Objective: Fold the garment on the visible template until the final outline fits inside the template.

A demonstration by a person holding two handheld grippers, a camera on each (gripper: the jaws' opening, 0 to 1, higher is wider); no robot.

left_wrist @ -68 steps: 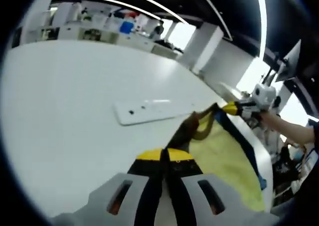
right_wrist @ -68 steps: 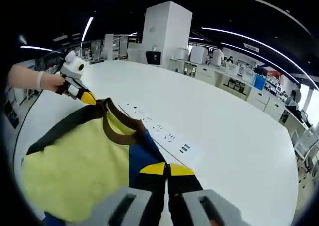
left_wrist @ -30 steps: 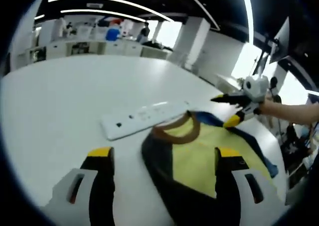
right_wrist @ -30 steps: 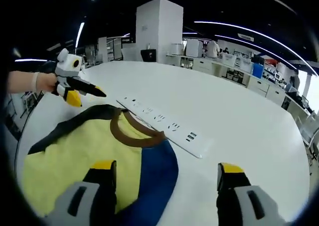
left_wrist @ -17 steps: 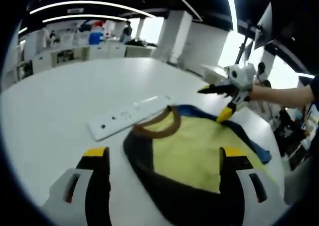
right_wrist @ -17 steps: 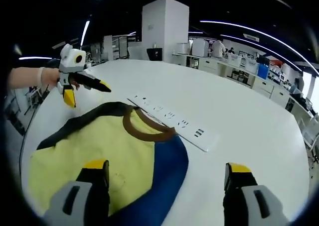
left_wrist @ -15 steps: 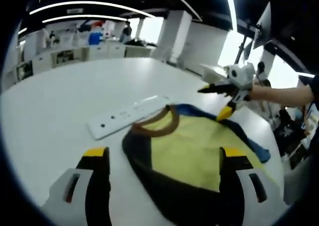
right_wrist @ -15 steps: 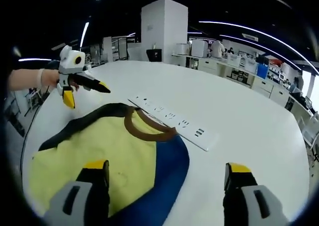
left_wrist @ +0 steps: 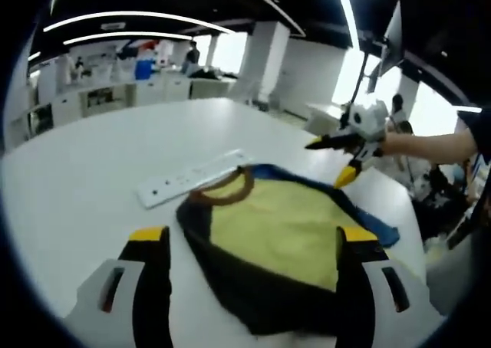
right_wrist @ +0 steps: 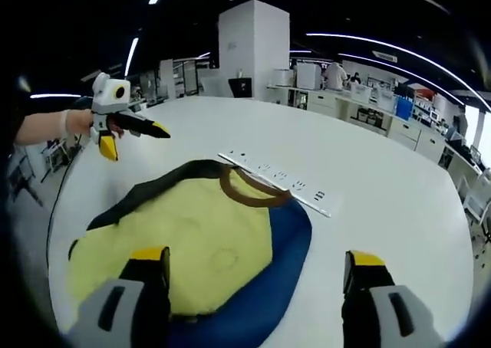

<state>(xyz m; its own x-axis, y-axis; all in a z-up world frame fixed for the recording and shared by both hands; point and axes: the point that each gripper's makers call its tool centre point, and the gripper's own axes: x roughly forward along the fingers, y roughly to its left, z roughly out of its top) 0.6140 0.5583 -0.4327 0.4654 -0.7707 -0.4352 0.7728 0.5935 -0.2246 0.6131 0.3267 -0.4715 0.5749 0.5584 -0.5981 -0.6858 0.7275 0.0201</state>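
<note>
- Big open lab room, dark ceiling with long light strips, and a large white table (right_wrist: 399,210) carrying everything.
- Shirt (right_wrist: 199,248) lies flat on the table, close to its near edge. It's yellow in the middle with a brown collar (right_wrist: 253,188), a black sleeve side and a blue sleeve side.
- White power strip (right_wrist: 280,182) sits just past the collar, touching or almost touching it, hard to tell which.
- Left gripper (left_wrist: 252,244): jaws spread wide, hanging over the shirt's black side, pinching nothing. In the right gripper view it's up beyond the shirt's far corner, clear of the cloth, held by a hand (right_wrist: 77,123).
- Right gripper (right_wrist: 253,267): jaws also spread wide, empty, over the blue side. In the left gripper view it hovers just above the blue edge, off the fabric.
</note>
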